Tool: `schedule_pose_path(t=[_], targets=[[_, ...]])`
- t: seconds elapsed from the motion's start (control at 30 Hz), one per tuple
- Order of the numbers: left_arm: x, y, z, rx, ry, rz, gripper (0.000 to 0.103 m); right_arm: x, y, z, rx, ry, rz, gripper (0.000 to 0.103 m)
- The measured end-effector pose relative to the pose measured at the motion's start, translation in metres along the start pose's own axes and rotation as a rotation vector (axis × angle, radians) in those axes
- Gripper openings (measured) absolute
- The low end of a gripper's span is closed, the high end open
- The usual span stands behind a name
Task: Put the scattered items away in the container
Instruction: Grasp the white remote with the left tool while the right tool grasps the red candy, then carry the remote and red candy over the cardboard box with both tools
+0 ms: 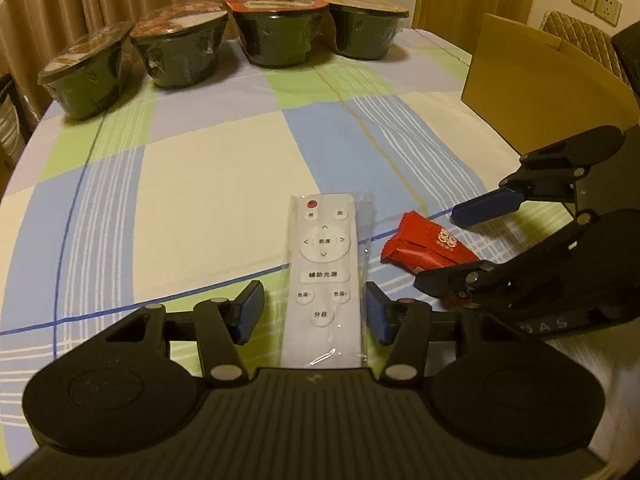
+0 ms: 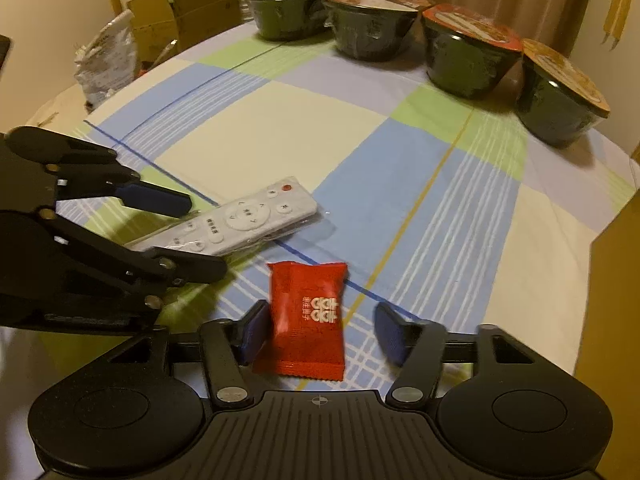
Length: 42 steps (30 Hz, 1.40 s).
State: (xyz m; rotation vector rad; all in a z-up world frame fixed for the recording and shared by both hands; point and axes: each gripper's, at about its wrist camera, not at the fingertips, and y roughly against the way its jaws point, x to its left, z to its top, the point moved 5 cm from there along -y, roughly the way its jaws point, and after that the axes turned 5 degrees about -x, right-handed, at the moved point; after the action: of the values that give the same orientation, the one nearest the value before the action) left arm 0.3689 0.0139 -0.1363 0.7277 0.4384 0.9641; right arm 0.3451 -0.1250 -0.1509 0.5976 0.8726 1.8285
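Note:
A white remote control (image 1: 322,276) in a clear plastic sleeve lies on the checked tablecloth. My left gripper (image 1: 314,312) is open and straddles its near half; the right pad sits at the sleeve's edge and the left pad stands apart. A red snack packet (image 2: 308,320) lies just right of the remote (image 2: 240,220). My right gripper (image 2: 322,336) is open around the packet, left pad close against it, right pad apart. Each gripper shows in the other's view: the right gripper (image 1: 438,248) around the packet (image 1: 424,246), the left gripper (image 2: 206,236) around the remote. A brown cardboard box (image 1: 520,76) stands at the right.
Several dark instant-noodle bowls (image 1: 280,28) (image 2: 372,24) line the table's far edge. The cardboard box wall (image 2: 612,320) rises at the right edge. Beyond the table's far left are cardboard boxes (image 2: 180,16) and a crumpled bag (image 2: 104,64). A padded chair (image 1: 580,36) stands behind the box.

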Motion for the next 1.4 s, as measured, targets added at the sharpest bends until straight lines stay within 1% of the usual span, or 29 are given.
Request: schedule_pose_path(t=[0.03,0.1,0.13,0.23,0.43,0.63,0.8,0.9,1.07,1.2,1.4], targets=[[-0.001,-0.002,0.0,0.006,-0.004,-0.002,0.048,0.001,0.0,0.0,0.001,0.003,0.004,0.047],[-0.003,-0.002,0.0,0.014,-0.015,-0.003,0.043,0.004,0.002,0.0,0.005,0.015,0.009,0.039],[-0.003,-0.002,0.001,0.02,-0.009,-0.01,0.036,0.005,0.002,0.0,0.007,0.018,0.004,0.037],[-0.001,0.001,0.001,0.034,0.026,-0.025,0.034,0.004,0.005,-0.002,0.009,-0.003,-0.01,0.035],[0.005,0.009,-0.001,0.035,0.078,-0.014,0.033,-0.001,0.018,-0.011,0.014,-0.054,-0.044,0.034],[0.003,0.017,0.001,0.013,0.089,-0.01,0.033,0.002,0.035,-0.031,0.042,-0.082,-0.074,0.034],[-0.01,0.026,-0.006,0.026,0.082,-0.007,0.033,0.01,0.053,-0.051,0.06,-0.109,-0.092,0.034],[-0.019,0.029,-0.005,0.026,0.065,0.008,0.033,0.012,0.067,-0.059,0.066,-0.133,-0.106,0.034],[-0.044,0.049,-0.009,0.022,0.059,0.032,0.033,0.013,0.094,-0.058,0.061,-0.101,-0.119,0.034],[-0.058,0.071,-0.02,0.025,0.109,0.042,0.033,0.012,0.118,-0.051,0.032,-0.094,-0.133,0.034],[-0.069,0.112,-0.037,0.029,0.207,0.06,0.033,0.021,0.155,-0.047,-0.022,-0.136,-0.137,0.034]])
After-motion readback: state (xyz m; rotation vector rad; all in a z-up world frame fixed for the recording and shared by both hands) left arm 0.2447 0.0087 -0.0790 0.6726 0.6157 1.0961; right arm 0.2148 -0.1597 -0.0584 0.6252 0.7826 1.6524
